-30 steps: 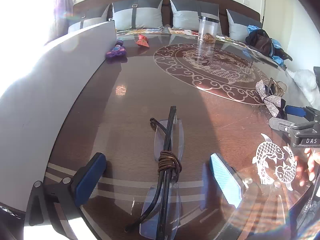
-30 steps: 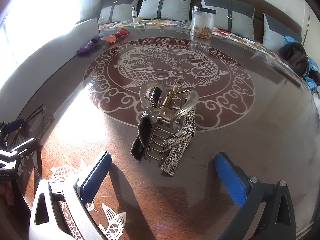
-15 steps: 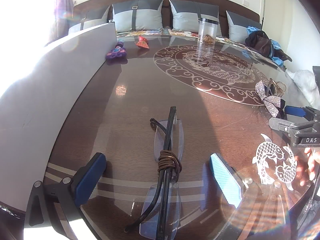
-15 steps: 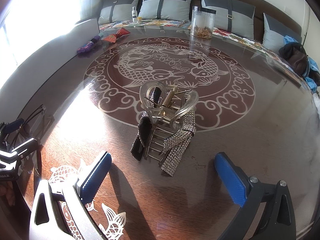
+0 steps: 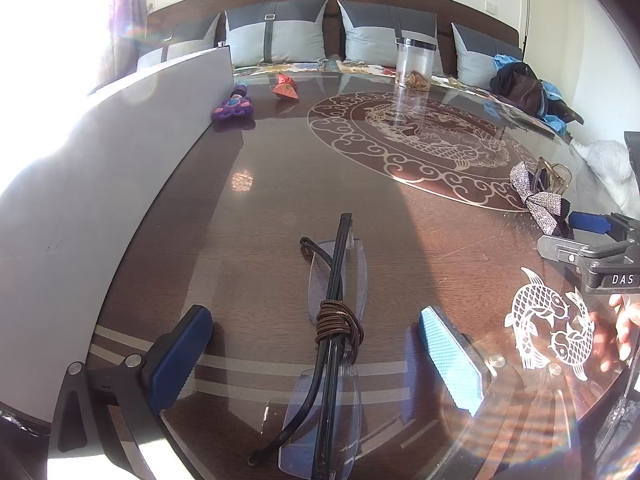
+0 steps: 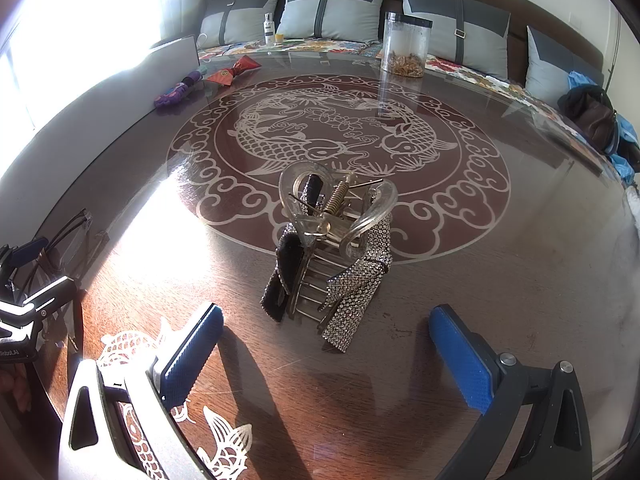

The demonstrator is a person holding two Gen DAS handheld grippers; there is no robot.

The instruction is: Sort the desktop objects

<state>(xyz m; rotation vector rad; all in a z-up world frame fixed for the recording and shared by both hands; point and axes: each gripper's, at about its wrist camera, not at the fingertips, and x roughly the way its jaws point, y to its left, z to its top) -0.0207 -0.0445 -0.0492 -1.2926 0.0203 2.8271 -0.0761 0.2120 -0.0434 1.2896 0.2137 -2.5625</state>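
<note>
Glasses lie folded, pointing straight away between spread left tongs; right tongs gape.

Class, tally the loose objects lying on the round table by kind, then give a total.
Folded glasses: 1
Rhinestone hair claw clip: 1
Clear jar: 1
Purple toy: 1
Red packet: 1
Total: 5

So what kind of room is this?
Probably a living room at home: a big glass-topped table with fish patterns, a sofa with grey cushions behind it, and personal things like glasses and a hair clip lying around.
</note>
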